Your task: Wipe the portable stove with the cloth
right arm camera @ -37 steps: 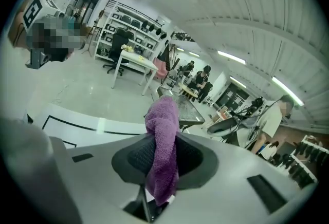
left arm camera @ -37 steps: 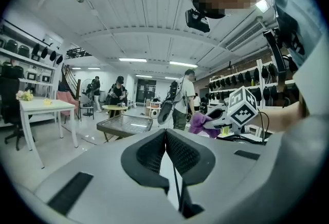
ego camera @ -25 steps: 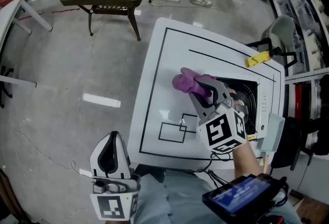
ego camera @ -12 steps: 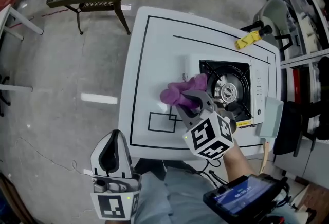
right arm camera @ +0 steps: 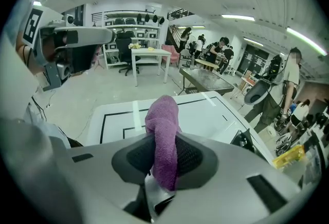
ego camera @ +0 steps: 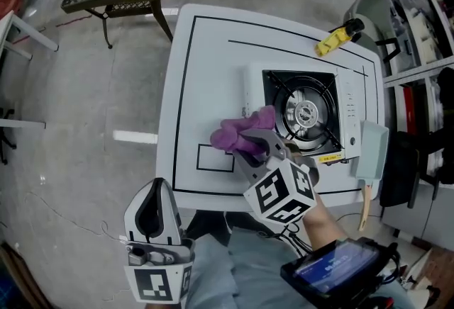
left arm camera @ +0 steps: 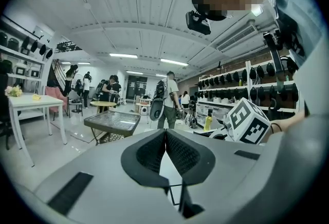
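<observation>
The fingers (right arm camera: 191, 157) of your right gripper (ego camera: 250, 141) are closed partway on the purple cloth (right arm camera: 163, 130), their dark pads pressing it from both sides. A thick roll of it stands out past the fingertips, and a short end hangs back behind the pads. You hold this gripper tilted steeply down toward the white bench (ego camera: 206, 59), with its marker cube (ego camera: 280, 193) facing up and your right arm (ego camera: 332, 224) reaching in from the near edge. Ahead of those fingers, the bunched cloth lies over the near left corner of the portable stove (ego camera: 301, 116) and the bare bench beside it. The burner sits off to the right of the fingertips.

The fingers of your left gripper (ego camera: 157, 190) are closed, their tips meeting with nothing between them. You hold it low and close to your body, off the bench's near edge, pointing almost level. The cloth and stove are well ahead and to the right of these fingers.
</observation>
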Action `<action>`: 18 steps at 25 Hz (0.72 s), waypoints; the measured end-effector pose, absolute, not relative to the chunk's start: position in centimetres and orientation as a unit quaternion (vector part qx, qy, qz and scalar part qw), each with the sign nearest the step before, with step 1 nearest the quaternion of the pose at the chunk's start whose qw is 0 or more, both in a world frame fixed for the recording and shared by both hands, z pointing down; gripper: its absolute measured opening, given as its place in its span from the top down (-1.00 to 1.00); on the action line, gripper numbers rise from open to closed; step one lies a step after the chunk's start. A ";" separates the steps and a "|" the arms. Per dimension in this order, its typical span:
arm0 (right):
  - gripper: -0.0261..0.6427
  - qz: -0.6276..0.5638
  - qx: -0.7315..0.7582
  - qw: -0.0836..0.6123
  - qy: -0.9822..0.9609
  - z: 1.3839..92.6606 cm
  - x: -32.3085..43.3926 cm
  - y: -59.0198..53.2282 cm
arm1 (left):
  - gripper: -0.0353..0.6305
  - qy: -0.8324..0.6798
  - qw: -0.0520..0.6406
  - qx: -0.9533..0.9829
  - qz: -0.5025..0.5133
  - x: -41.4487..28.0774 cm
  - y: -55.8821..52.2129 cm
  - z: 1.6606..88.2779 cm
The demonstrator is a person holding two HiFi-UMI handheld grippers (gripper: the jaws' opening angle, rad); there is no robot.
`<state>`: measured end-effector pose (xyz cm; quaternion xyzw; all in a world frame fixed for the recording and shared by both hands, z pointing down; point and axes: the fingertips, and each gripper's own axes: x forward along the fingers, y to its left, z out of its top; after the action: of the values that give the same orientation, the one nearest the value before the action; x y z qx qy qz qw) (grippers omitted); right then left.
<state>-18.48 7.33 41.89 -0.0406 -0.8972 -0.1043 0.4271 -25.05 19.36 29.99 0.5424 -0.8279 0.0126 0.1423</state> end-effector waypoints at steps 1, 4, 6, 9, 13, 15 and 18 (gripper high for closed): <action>0.61 -0.105 -0.043 0.424 -0.898 41.7 -18.3 7.6 | 0.84 -0.828 0.141 0.543 0.013 -24.7 19.4 29.9; 0.61 -0.109 -0.053 0.421 -0.899 41.3 -17.7 8.6 | 0.84 -0.827 0.135 0.545 0.012 -23.6 19.4 29.4; 0.61 -0.111 -0.056 0.420 -0.899 41.1 -17.2 9.0 | 0.84 -0.827 0.122 0.549 0.009 -23.1 19.2 28.7; 0.61 -0.105 -0.061 0.416 -0.901 40.6 -16.6 9.9 | 0.84 -0.828 0.109 0.550 0.014 -22.6 19.3 27.9; 0.61 -0.093 -0.073 0.418 -0.901 40.8 -15.4 11.5 | 0.84 -0.829 0.100 0.551 0.008 -21.7 19.6 27.4; 0.61 -0.090 -0.076 0.421 -0.899 41.1 -14.5 12.1 | 0.84 -0.827 0.099 0.553 0.008 -21.1 19.7 27.2; 0.61 -0.086 -0.078 0.421 -0.900 41.2 -13.3 12.7 | 0.84 -0.826 0.096 0.555 0.012 -20.3 20.0 27.1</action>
<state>-13.31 12.69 41.17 -0.0778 -0.8996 -0.0865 0.4209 -20.30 19.97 27.11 0.5548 -0.8263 0.0116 0.0962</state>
